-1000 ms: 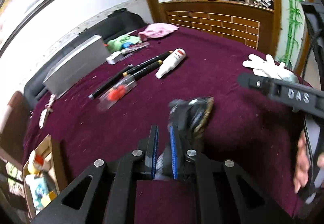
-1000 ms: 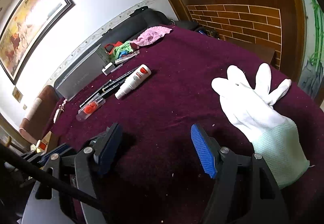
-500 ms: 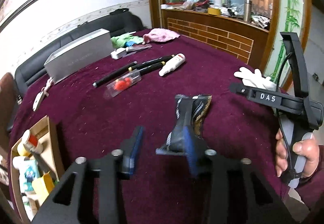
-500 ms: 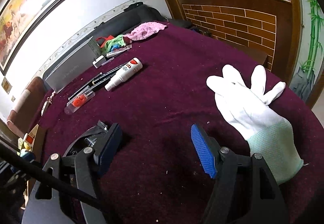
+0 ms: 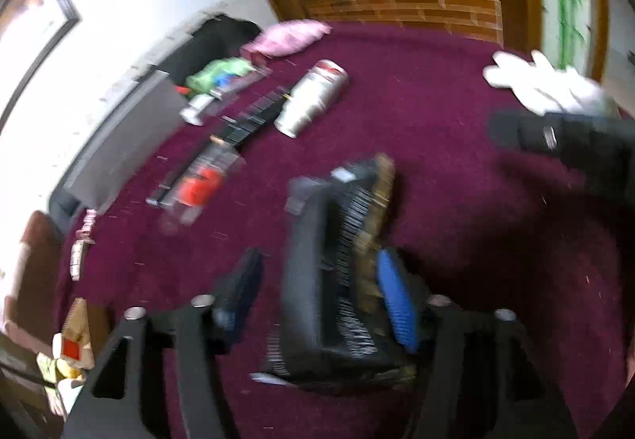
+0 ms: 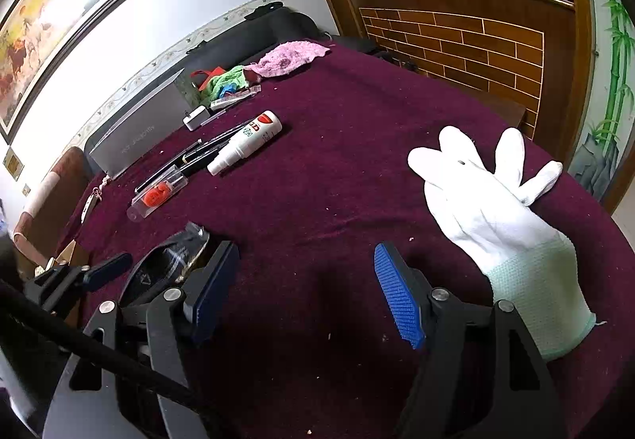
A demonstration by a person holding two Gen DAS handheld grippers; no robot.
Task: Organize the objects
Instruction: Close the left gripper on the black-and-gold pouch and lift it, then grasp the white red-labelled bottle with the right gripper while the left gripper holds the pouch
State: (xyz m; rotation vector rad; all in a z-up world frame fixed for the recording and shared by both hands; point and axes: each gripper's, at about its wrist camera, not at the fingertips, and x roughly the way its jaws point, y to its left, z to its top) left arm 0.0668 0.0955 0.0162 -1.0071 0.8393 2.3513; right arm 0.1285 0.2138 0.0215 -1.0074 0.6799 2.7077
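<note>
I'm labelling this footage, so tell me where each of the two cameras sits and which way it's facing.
Left wrist: on the left gripper, looking down its open fingers at the dark packet between them; right gripper at its right edge.
Right wrist: on the right gripper, facing the white glove; left gripper at lower left.
Shared: packet, glove, spray bottle, maroon table.

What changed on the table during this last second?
The left gripper opened and let go of the dark snack packet, which now lies between its spread fingers. The right gripper stayed open beside the white glove; the spray bottle and pens stayed put.
</note>
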